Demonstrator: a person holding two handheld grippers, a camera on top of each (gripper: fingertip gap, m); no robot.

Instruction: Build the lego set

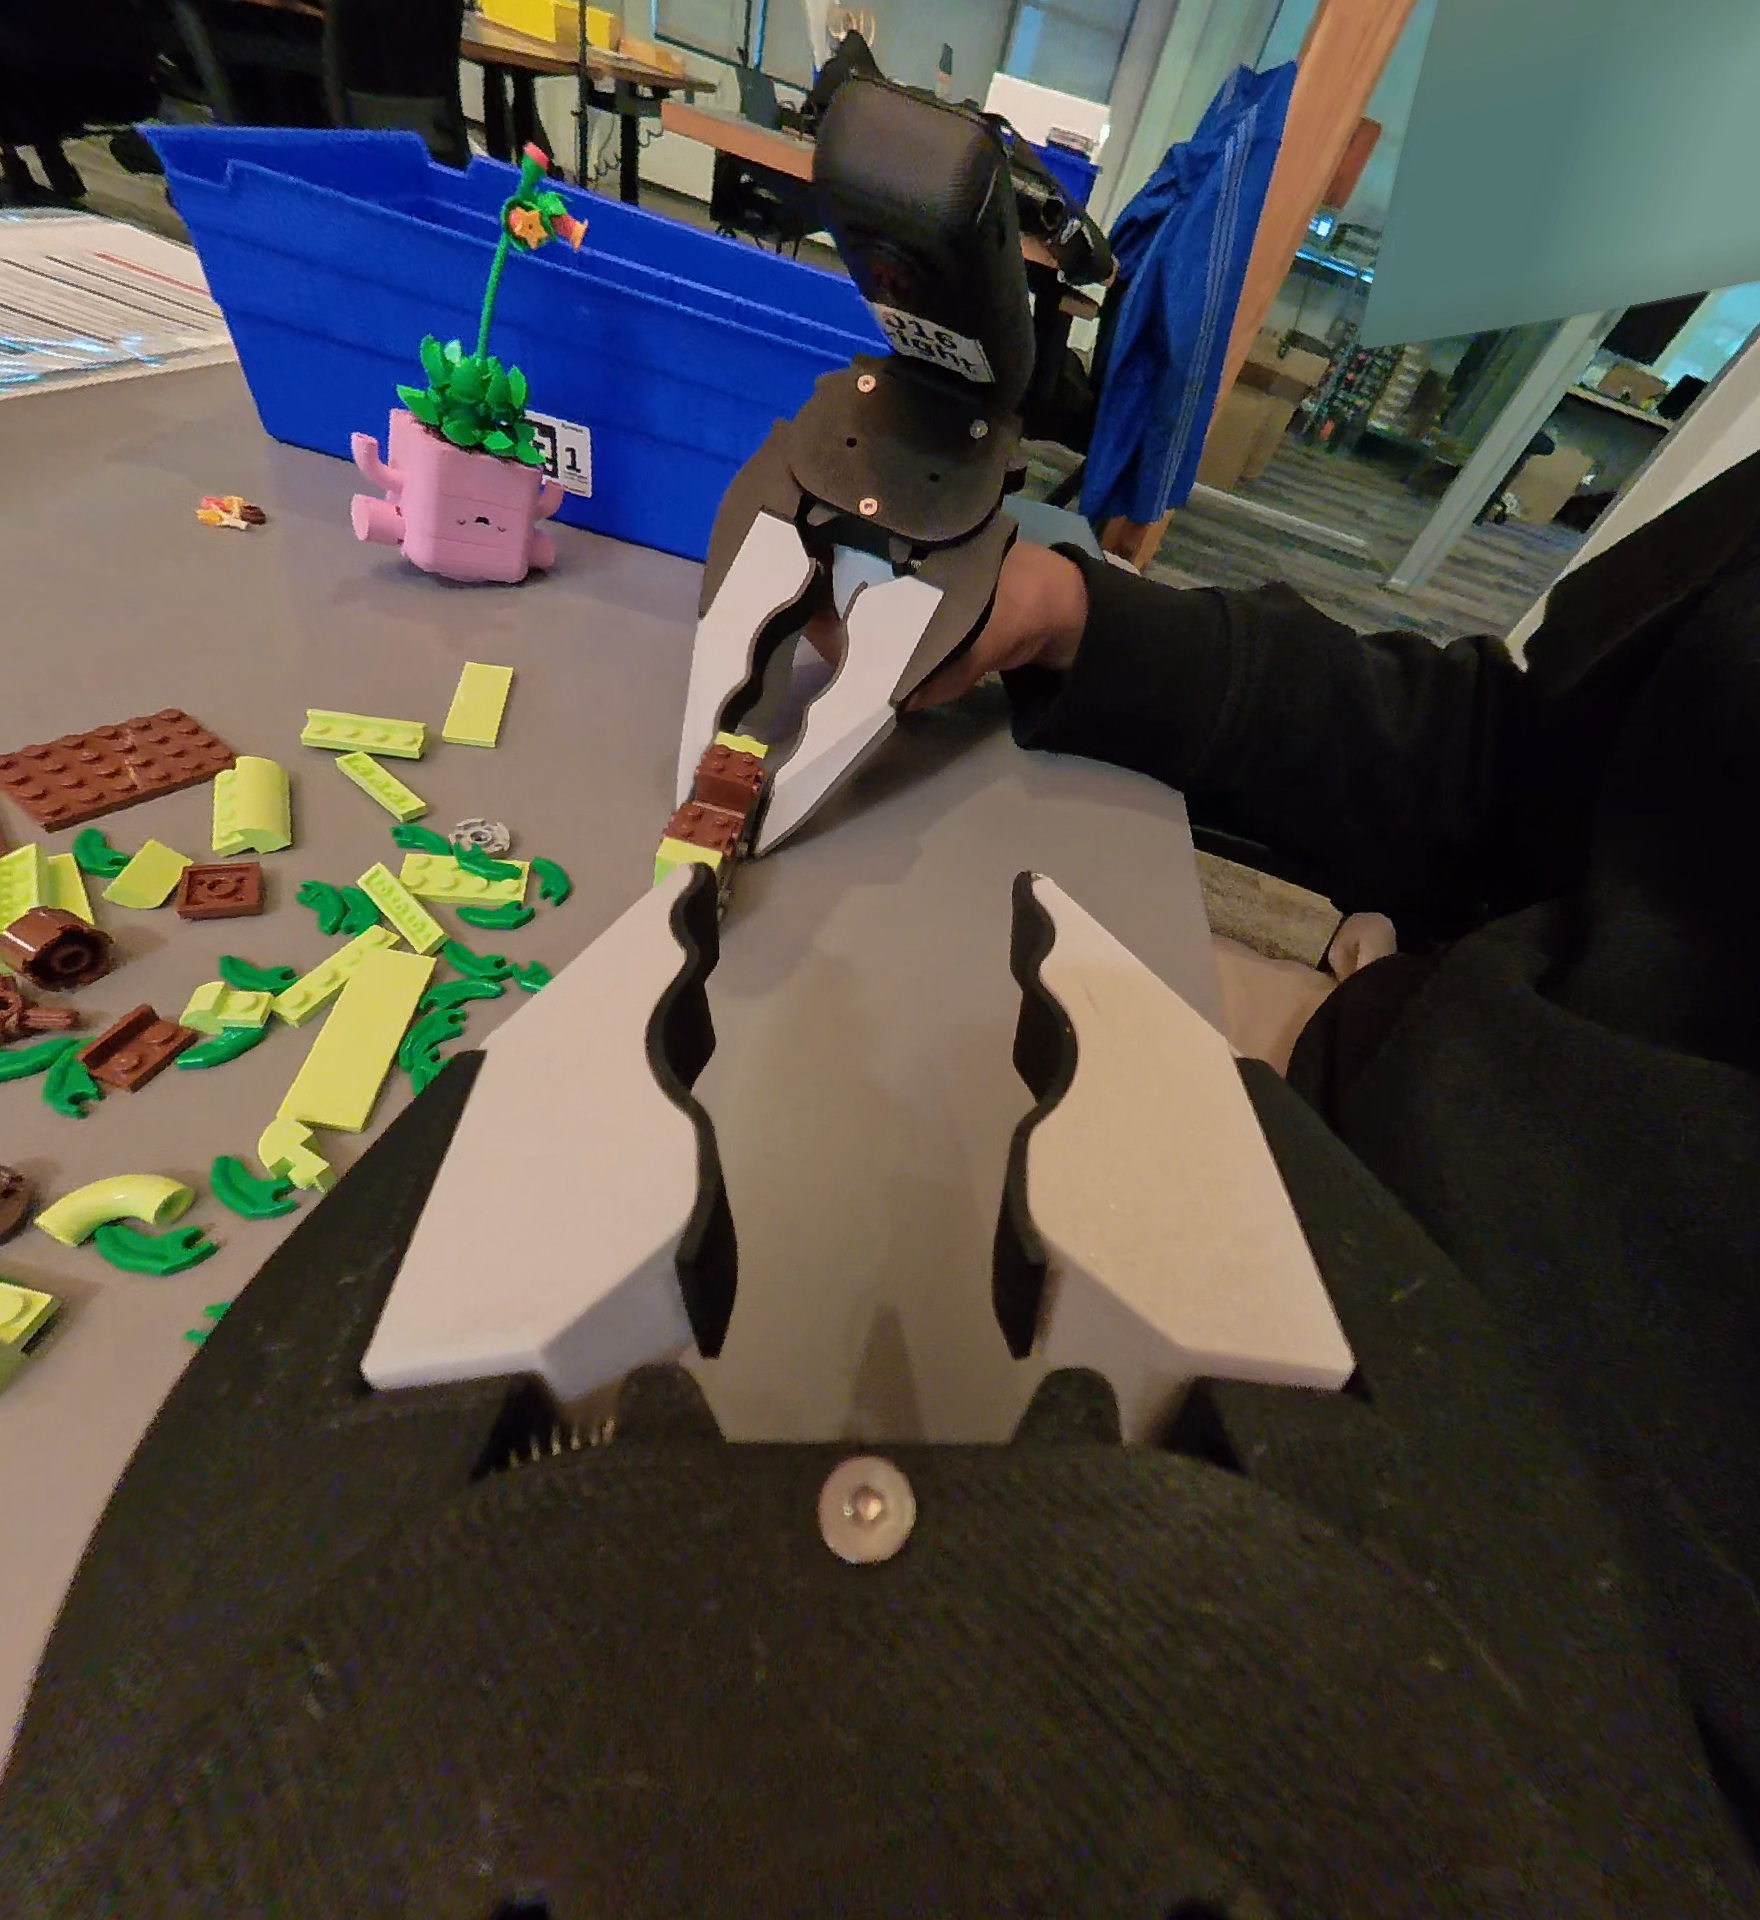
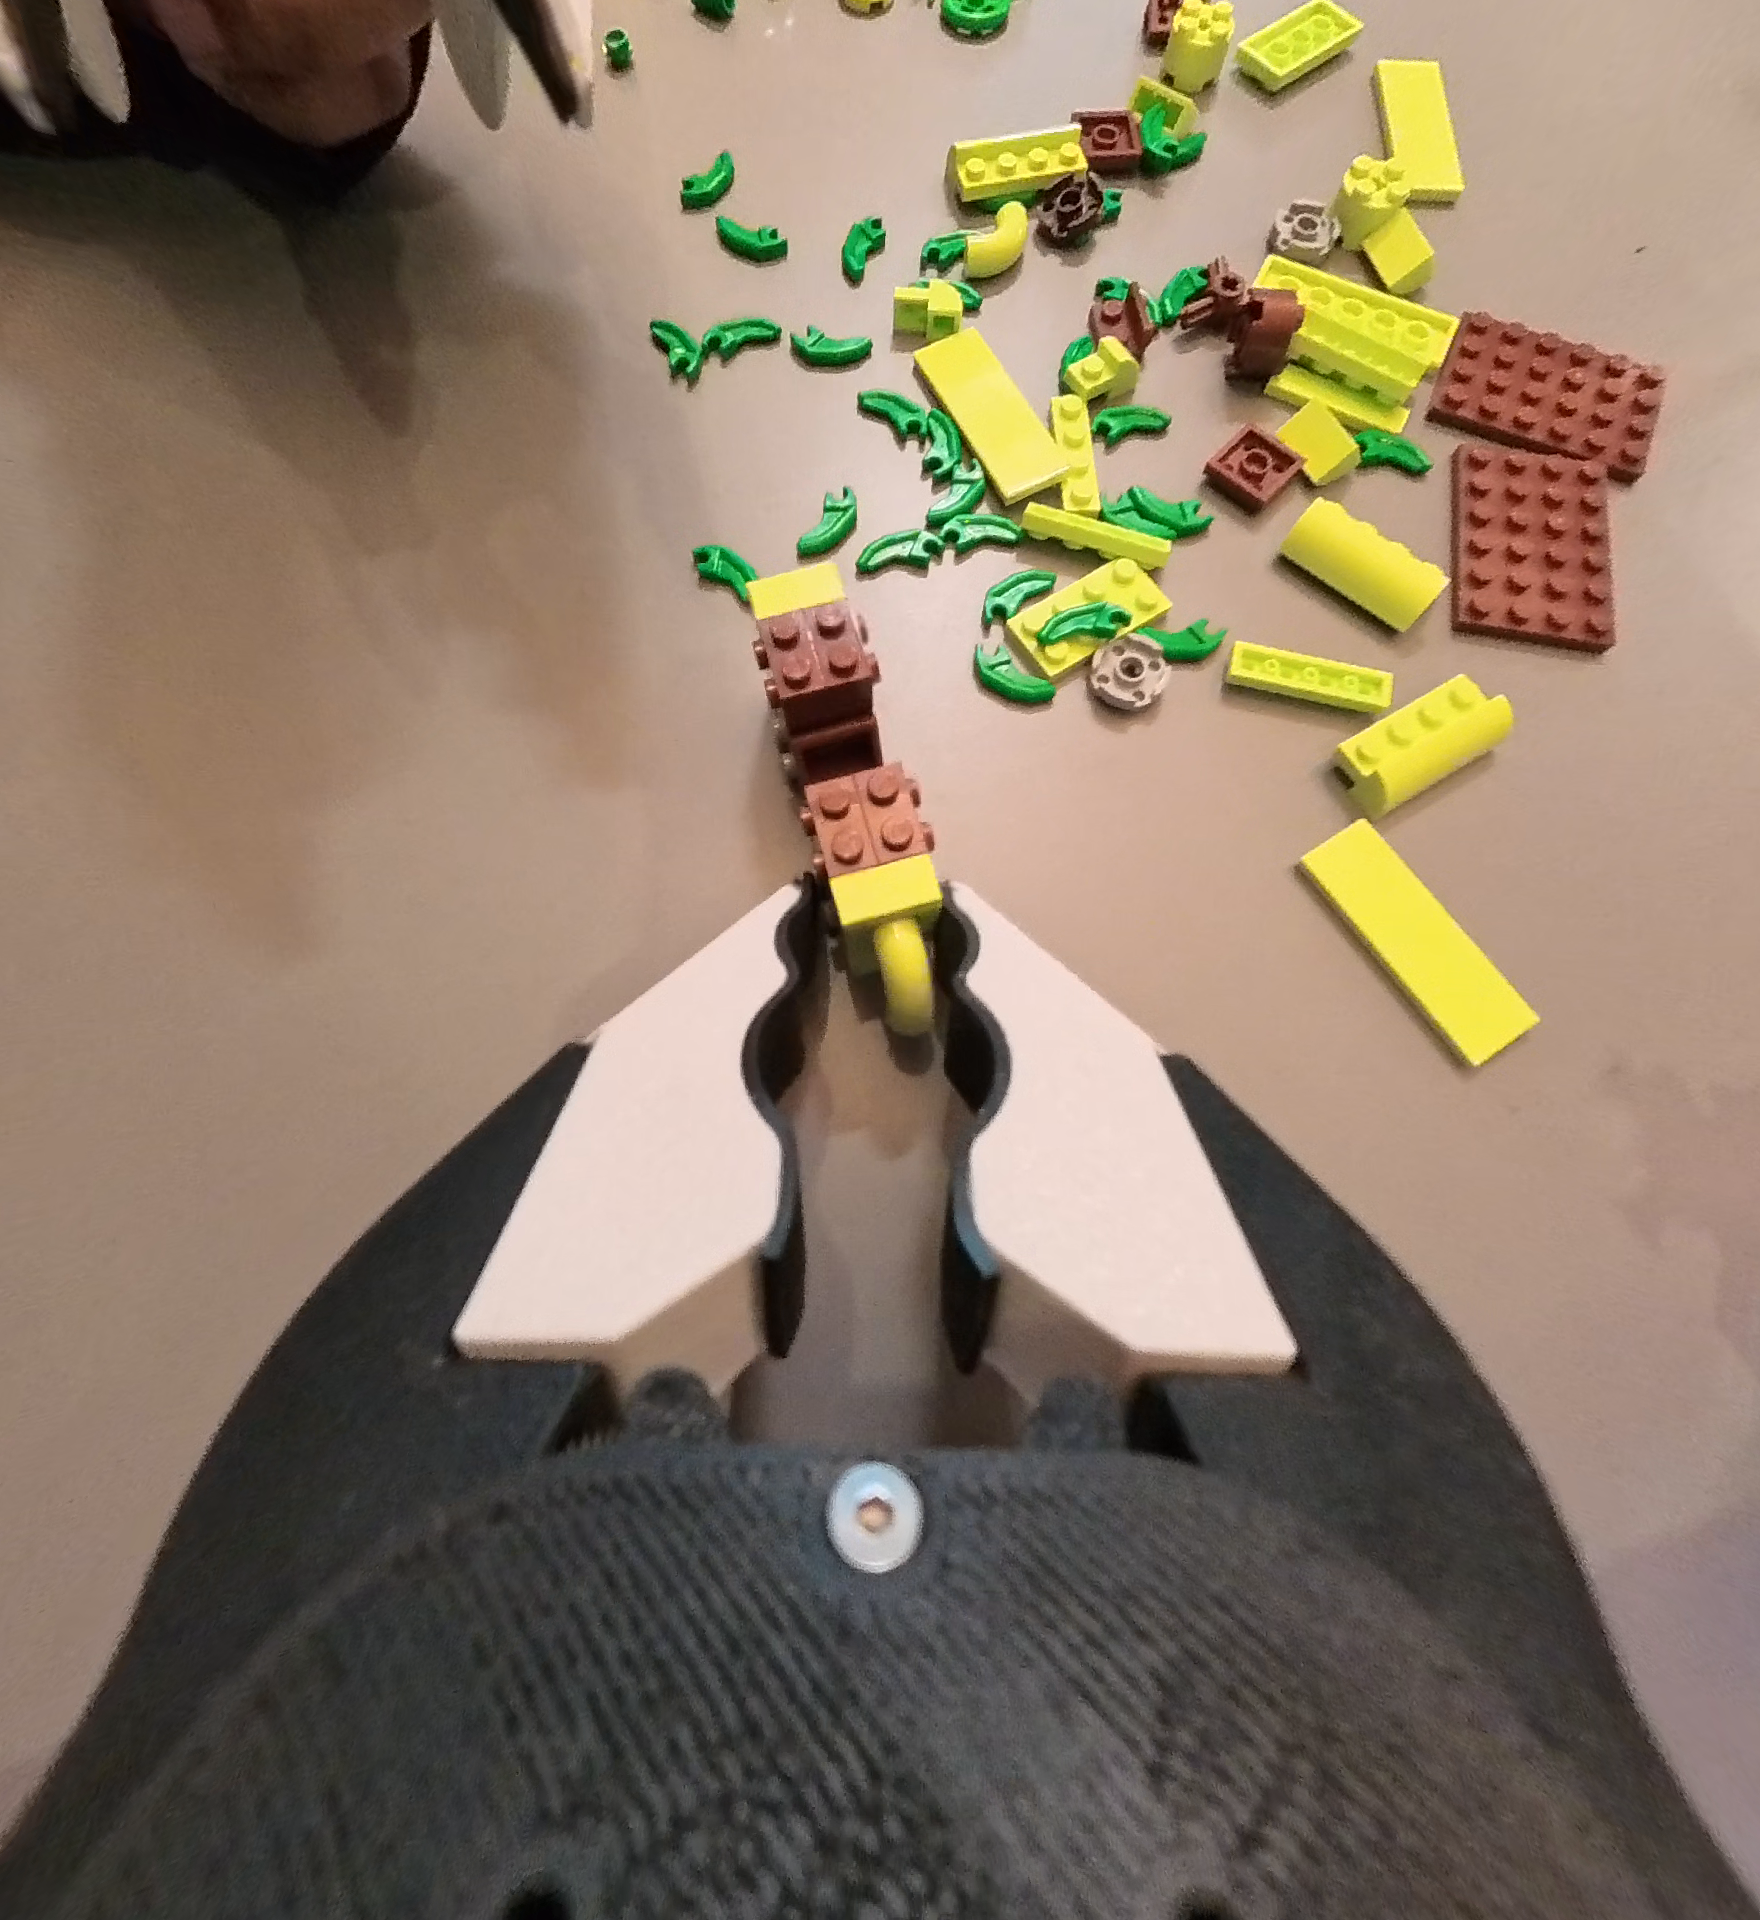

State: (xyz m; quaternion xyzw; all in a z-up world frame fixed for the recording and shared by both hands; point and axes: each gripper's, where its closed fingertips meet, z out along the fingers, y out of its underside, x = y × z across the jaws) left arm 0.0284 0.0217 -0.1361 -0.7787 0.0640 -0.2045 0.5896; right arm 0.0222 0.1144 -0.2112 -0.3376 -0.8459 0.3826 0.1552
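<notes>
Brown and lime bricks make a small elongated sub-assembly (image 2: 843, 748) that lies on the grey tabletop (image 2: 336, 727). The right claw (image 2: 876, 896) is narrowed on the near lime end of it, where a curved lime piece (image 2: 902, 982) sits between the fingers. The long axis of the assembly runs straight ahead from this claw, so its far lime cap points away toward the left claw (image 1: 860, 883). That one hangs with its jaws wide and nothing in them, and its left fingertip (image 1: 689, 894) is just beside the far end. I judge the right claw is the one in control, and the left claw could take the free end. The loose pile of lime, brown and green pieces (image 2: 1219, 416) lies to the right of the assembly in the right wrist view. A finished pink plant model (image 1: 455, 488) stands before a blue bin (image 1: 647, 343).
</notes>
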